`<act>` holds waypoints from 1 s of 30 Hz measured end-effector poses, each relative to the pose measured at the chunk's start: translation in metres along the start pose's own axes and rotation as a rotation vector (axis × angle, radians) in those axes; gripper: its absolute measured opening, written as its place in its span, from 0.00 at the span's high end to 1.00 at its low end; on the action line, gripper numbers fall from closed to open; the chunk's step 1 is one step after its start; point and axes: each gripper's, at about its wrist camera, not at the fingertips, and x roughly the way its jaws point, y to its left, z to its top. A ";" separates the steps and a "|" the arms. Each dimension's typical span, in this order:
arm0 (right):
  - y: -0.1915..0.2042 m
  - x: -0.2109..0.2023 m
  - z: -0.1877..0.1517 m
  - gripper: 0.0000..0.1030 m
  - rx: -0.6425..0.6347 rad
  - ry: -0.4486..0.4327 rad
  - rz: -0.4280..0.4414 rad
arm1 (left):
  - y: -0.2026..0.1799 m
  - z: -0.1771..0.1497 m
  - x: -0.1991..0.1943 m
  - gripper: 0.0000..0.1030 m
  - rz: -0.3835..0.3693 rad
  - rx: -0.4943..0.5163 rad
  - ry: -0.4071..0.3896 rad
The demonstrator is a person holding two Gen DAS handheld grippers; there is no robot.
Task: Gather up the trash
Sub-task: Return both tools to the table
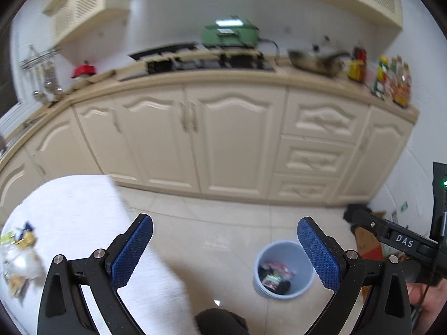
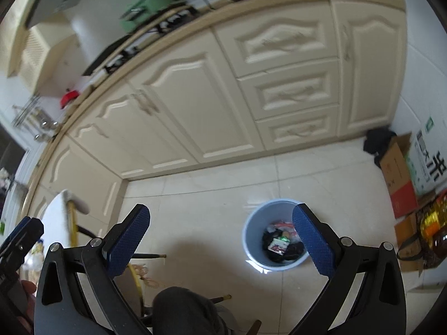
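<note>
A pale blue bin [image 1: 282,269] stands on the tiled floor with several wrappers [image 1: 275,276] lying inside. My left gripper [image 1: 225,251] hangs above the floor, open and empty, its right pad overlapping the bin's rim in the picture. Loose wrappers and clear plastic [image 1: 16,262] lie on a white-covered table [image 1: 81,212] at the lower left. In the right wrist view the same bin [image 2: 275,234] shows its wrappers [image 2: 279,244], and my right gripper [image 2: 220,240] is open and empty above the floor, left of the bin. The right gripper's body [image 1: 402,241] shows at the left view's right edge.
Cream kitchen cabinets [image 1: 229,139] run along the back under a counter with a stove [image 1: 206,58], a green appliance [image 1: 229,35] and bottles [image 1: 391,81]. Cardboard boxes [image 2: 402,173] and an oil bottle [image 2: 433,229] stand at the right wall. A person's dark knee [image 2: 187,307] is below.
</note>
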 end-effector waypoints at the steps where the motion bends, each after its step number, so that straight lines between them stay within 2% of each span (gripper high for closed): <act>1: 0.010 -0.005 0.000 0.00 -0.015 -0.008 0.012 | 0.005 -0.003 -0.011 0.01 0.010 -0.015 -0.016; 5: 0.064 -0.024 -0.002 0.00 -0.096 -0.042 0.074 | 0.032 -0.030 -0.063 0.01 0.033 -0.097 -0.067; 7: 0.087 -0.031 -0.005 0.00 -0.131 -0.052 0.107 | 0.052 -0.060 -0.107 0.01 0.045 -0.126 -0.087; 16: 0.213 -0.055 -0.037 0.00 -0.357 -0.059 0.282 | 0.141 -0.139 -0.234 0.01 0.170 -0.272 -0.155; 25: 0.307 -0.054 -0.087 0.00 -0.523 -0.004 0.401 | 0.203 -0.215 -0.327 0.01 0.316 -0.412 -0.171; 30: 0.343 -0.044 -0.116 0.00 -0.603 0.052 0.442 | 0.217 -0.234 -0.345 0.01 0.368 -0.461 -0.150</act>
